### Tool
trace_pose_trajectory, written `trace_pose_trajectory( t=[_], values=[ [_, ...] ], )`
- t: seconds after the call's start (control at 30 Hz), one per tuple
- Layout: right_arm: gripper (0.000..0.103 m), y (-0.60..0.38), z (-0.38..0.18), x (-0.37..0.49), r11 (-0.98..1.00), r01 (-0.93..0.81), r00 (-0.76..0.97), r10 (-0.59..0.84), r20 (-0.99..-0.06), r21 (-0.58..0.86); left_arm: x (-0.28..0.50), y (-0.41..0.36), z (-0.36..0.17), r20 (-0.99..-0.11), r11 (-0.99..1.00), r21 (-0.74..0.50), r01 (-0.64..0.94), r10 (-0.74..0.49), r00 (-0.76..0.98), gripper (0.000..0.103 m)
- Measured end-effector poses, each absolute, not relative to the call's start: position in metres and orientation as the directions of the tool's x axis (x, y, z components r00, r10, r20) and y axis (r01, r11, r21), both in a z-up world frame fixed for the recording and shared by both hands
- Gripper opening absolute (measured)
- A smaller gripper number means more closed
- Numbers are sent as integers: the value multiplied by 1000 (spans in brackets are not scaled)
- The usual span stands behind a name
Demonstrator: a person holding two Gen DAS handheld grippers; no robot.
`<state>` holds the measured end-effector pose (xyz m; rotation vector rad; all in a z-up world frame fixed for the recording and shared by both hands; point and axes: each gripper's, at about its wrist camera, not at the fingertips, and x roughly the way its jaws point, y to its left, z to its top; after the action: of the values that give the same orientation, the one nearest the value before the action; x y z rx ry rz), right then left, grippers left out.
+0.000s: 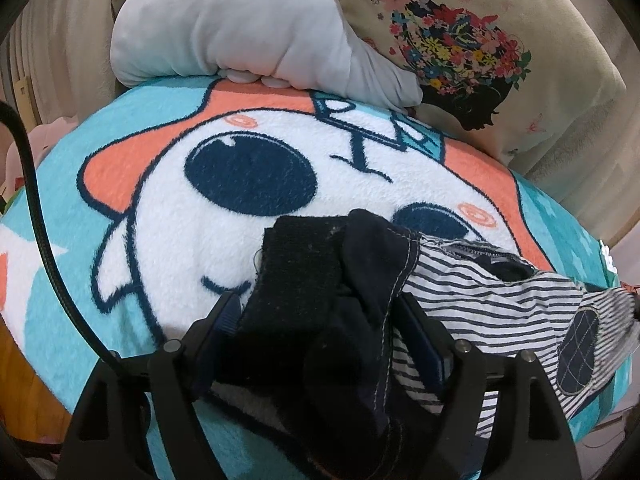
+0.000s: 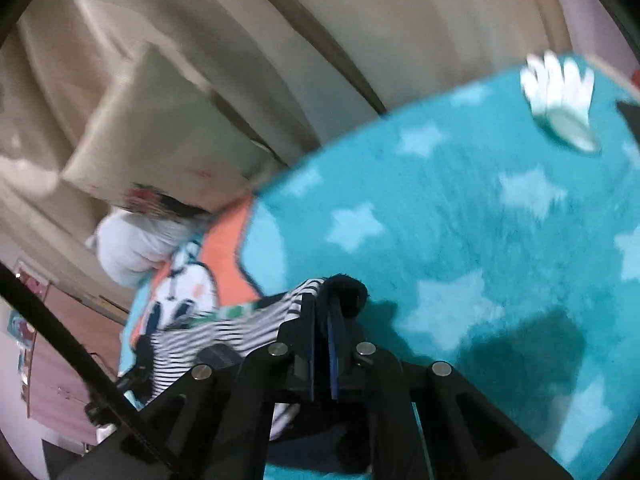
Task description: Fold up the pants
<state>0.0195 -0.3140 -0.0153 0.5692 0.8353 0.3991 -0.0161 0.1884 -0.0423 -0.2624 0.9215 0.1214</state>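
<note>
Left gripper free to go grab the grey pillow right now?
Probably not: the left gripper is clamped on the pants. The blanket between it and the grey pillow lies bare, so only the load hinders.

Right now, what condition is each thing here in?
Pants: bunched, partly lifted, gripped at two spots.
Left gripper: shut on dark waistband fabric.
Right gripper: shut on a dark edge of the pants.
Blanket: spread flat under the pants.
Grey pillow: lying at the blanket's far edge.
Floral cushion: propped upright.
</note>
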Motion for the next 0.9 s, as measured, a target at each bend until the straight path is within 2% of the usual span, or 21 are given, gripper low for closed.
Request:
trace_pose_trajectory(
  t=[0.17,0.33,0.4,0.47,0.5,0.73,0.8,0.83,0.9],
  values=[
    [5,-331,-1,-22,748,-101,651,548,-525,656,-16,185,-44,-796,965,-157,-210,2,605,81],
    [6,-349,-38,-39,766,-27,623,515,-589,642,-16,185,-44,-795,966,-157,-206,0,607,82],
    [21,-357,-45,-47,749,-32,650,519,-556,662,-16,185,-43,-795,966,-160,-205,-3,607,82],
    [69,-361,-47,-50,735,-42,671,523,-525,677,-16,186,-43,-792,962,-175,-209,-11,610,82],
    [72,-361,-49,-50,730,-55,676,529,-512,681,-17,187,-42,-789,959,-189,-211,-20,615,82],
    [71,-318,-78,-15,698,-112,576,626,-526,707,-34,191,-23,-736,942,-265,-204,-61,674,82],
    [42,-305,-82,-6,696,-137,567,638,-521,705,-35,194,-20,-733,938,-268,-220,-50,679,82],
    [16,-302,-85,1,673,-139,543,665,-513,726,-35,195,-19,-733,936,-266,-230,-41,679,82],
    [16,-301,-82,9,662,-146,551,671,-496,735,-36,197,-16,-730,933,-266,-244,-30,683,82]
  ],
)
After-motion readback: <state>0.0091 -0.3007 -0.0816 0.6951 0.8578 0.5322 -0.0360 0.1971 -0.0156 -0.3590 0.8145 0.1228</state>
